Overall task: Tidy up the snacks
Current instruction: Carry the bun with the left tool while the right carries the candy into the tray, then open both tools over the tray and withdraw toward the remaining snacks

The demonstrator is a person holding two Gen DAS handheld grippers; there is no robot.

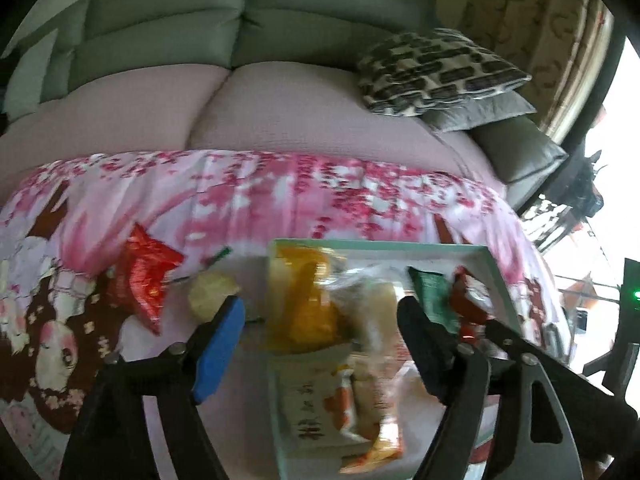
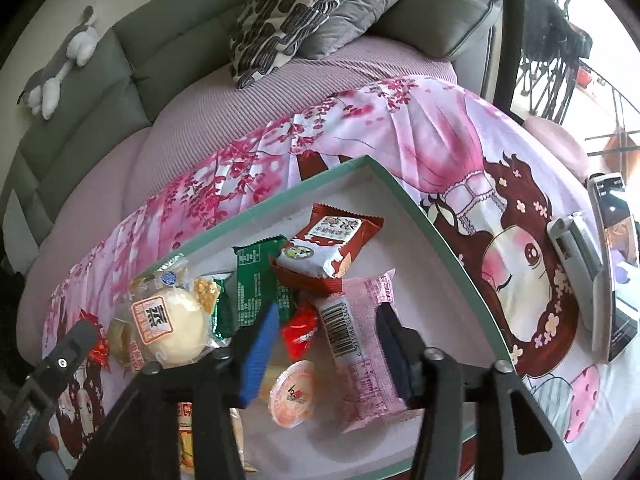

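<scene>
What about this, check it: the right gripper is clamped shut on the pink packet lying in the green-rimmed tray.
One thing is wrong: the right gripper is not clamped shut. Its jaws stand apart, open over the pink packet, with the blue pad clear of it. The packet does lie in the green-rimmed tray. The right wrist view shows this.

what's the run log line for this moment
left claw: open, over tray | right claw: open, over pink pack | red pack: outside tray
</scene>
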